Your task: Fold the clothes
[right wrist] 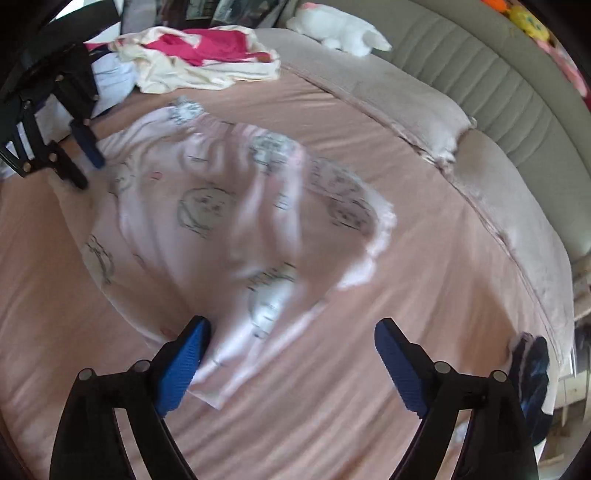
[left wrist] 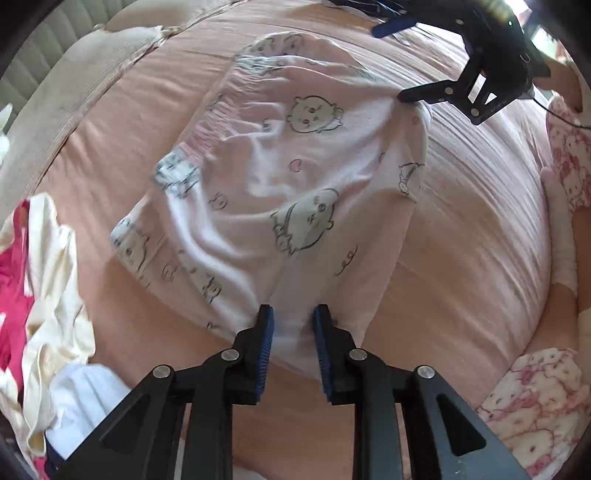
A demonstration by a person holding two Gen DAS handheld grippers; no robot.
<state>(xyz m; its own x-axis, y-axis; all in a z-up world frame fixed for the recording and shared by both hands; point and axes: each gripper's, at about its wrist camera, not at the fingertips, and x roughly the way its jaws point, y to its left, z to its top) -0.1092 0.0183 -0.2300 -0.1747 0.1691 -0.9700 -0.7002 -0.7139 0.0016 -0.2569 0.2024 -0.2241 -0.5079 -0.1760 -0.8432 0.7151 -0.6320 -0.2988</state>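
Grippers: your left gripper pointed steeply down at the near edge of the pink printed garment; its jaws stood narrowly apart with a ridge of cloth between the blue pads, though you could not tell from the pictures whether they pressed on it.
Right gripper: your right gripper stood wide open over a corner of the same garment; one pad lay just beside the hem, the other over bare sheet, and nothing was held.
Garment: the pink piece with cartoon animal prints lay spread in the middle of the peach bedsheet, rumpled, its gathered waistband toward the pillows; motion blur softened its far edge in the right wrist view.
Progress: you appeared to be early in this piece. It looked roughly laid out but creased, and no clean fold line showed.
Left to do: smoothing, folding and setting it aside seemed still ahead.
Waiting pile: a heap of cream, magenta and white clothes lay at the bed's edge, well apart from the garment, apparently unfolded.
Surroundings: a white plush toy rested by the padded headboard; a dark bundle sat at the bed's far side, too blurred to identify.
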